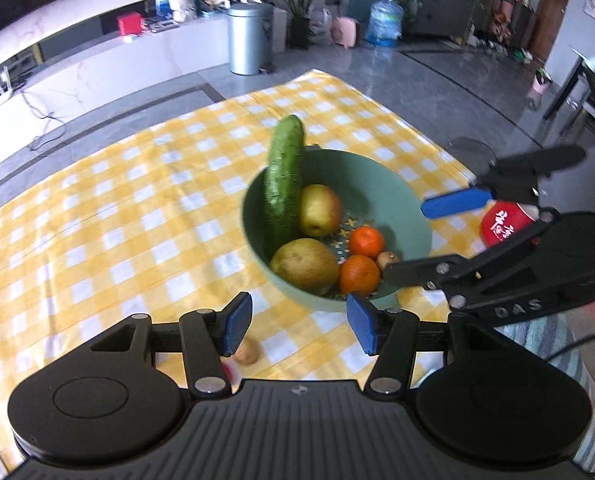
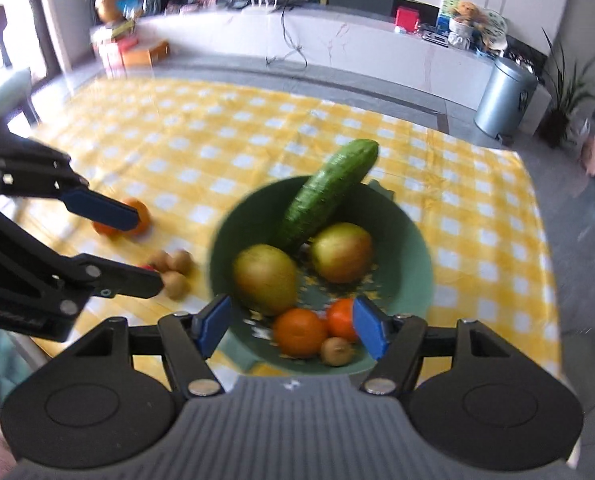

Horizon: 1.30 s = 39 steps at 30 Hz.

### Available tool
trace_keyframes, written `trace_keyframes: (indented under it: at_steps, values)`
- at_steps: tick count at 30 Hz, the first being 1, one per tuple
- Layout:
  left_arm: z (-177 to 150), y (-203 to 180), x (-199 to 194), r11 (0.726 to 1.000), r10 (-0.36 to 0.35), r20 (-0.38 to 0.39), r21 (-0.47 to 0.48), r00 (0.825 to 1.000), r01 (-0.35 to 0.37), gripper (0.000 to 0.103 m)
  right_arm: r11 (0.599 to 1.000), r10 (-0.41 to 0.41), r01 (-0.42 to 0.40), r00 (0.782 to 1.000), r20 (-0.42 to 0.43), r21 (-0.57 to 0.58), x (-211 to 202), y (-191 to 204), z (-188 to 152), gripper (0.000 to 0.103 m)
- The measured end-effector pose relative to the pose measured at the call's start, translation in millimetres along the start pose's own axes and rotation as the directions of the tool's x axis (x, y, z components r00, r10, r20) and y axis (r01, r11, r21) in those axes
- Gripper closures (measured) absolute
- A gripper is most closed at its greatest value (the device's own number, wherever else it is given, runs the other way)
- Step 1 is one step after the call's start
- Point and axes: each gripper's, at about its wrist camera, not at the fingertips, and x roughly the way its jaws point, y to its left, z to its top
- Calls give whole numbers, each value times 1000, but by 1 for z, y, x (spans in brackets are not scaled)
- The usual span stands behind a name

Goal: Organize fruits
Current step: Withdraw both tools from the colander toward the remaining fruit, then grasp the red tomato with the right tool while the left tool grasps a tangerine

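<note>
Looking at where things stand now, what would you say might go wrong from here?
1. The cucumber leans over the green bowl rim; a nudge may tip it out.
2. The small brown fruits on the cloth sit beside the open left gripper and could roll away.
3. The open right gripper hovers close over the bowl's tangerines and might knock them.

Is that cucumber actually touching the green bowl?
Touching. In the right wrist view the cucumber stands tilted inside the green bowl, leaning on its far rim and poking out past it.
</note>
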Motion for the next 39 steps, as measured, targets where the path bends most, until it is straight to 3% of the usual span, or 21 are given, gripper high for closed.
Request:
trace_keyframes:
  at_steps: [9, 12, 20, 27, 37, 39]
  values:
    - [-22, 32, -28, 996, 79, 30, -47, 996, -77, 39, 986, 59, -71, 995, 84, 154, -5, 44, -17, 35]
    - [-28, 43, -36, 991, 126, 21, -45, 992, -125, 39, 968, 85, -108, 990, 111, 228, -1, 57, -21, 35]
    - [-49, 71, -42, 985, 173, -20, -24, 985, -173, 39, 947, 116, -146, 986, 120, 287, 15, 93, -26, 34]
    - [-67, 103, -36, 985, 149, -35, -79, 988, -151, 39, 946, 74, -91, 995, 66, 313, 45, 104, -30, 33]
    - [-84, 134, -11, 980, 144, -94, -125, 985, -155, 39, 970, 22, -22, 1000, 2, 241, 79, 118, -30, 35]
    - [-88, 142, -7, 978, 140, -104, -142, 985, -154, 39, 973, 29, -26, 1000, -10, 231, 86, 120, -29, 41]
